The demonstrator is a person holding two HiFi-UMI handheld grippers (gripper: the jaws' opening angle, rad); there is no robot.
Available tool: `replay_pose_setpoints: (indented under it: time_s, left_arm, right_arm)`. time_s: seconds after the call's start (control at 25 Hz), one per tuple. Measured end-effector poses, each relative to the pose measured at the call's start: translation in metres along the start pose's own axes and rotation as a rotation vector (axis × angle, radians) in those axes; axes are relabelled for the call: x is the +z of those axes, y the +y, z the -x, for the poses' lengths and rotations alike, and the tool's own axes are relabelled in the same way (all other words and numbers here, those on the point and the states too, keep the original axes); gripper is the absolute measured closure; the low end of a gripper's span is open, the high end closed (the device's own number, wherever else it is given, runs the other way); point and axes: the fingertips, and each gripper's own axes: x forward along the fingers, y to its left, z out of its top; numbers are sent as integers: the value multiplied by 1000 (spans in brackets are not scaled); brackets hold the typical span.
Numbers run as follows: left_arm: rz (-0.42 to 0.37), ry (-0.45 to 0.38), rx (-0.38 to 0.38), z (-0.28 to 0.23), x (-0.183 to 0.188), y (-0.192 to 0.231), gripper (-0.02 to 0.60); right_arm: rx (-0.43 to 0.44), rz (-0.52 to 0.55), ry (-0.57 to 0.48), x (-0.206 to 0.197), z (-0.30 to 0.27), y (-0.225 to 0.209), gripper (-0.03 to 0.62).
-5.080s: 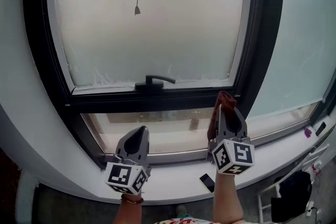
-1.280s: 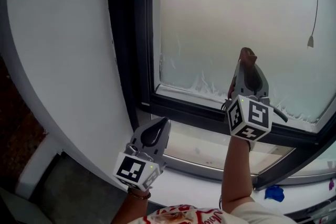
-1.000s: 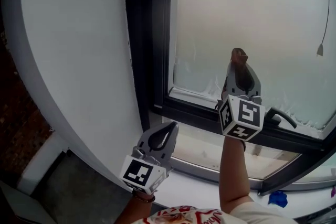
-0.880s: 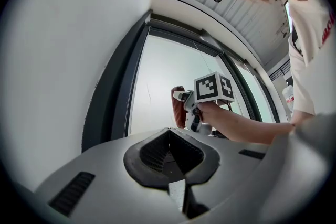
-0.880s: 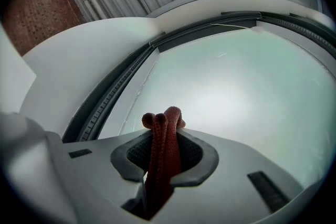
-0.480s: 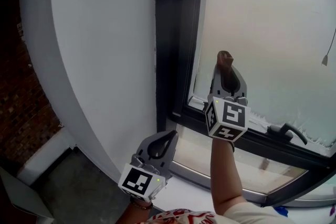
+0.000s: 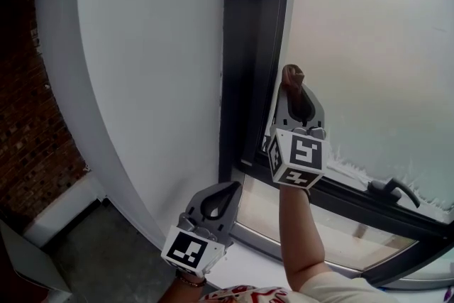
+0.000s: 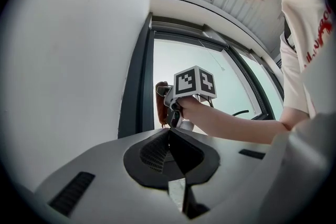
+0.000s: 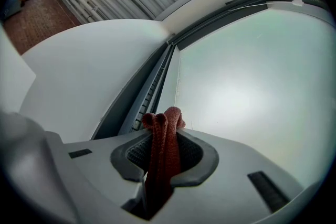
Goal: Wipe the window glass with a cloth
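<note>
My right gripper [image 7: 293,81] is raised at the lower left corner of the frosted window glass [image 7: 376,39], shut on a folded reddish-brown cloth [image 7: 291,74] that sticks out past its tips. In the right gripper view the cloth [image 9: 163,149] is pinched between the jaws, its end close to the glass [image 9: 247,86] beside the dark frame [image 9: 152,86]. My left gripper [image 7: 218,196] hangs lower, near the sill, shut with nothing in it. The left gripper view shows its jaws closed [image 8: 169,131] and the right gripper with the cloth [image 8: 160,107] beyond.
A broad white wall [image 7: 149,53] lies left of the dark window frame [image 7: 252,46]. A black window handle [image 7: 394,188] sits on the lower frame rail at the right. A white sill [image 7: 245,270] runs below, with brick wall [image 7: 28,131] at far left.
My right gripper with the cloth has travelled left along the bottom of the glass to its lower left corner and risen a little. The left gripper has stayed low by the sill.
</note>
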Motion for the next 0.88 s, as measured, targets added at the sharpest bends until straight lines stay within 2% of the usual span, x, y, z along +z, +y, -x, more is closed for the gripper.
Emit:
replay_pose_setpoints:
  time_s: [0.32,0.48,0.88]
  left_arm:
    - [2,12,-17,-7,0,-1,561]
    - [22,5,-31,-12,2,-8,561]
    - [58,-1,-97,-38,-2,-46,561]
  right_arm:
    - [-7,-14,-62,39,-24,-15,503]
    - [1,13,-50,38,-23,-21,503]
    - [-106,67,-54,60,19,-103,503]
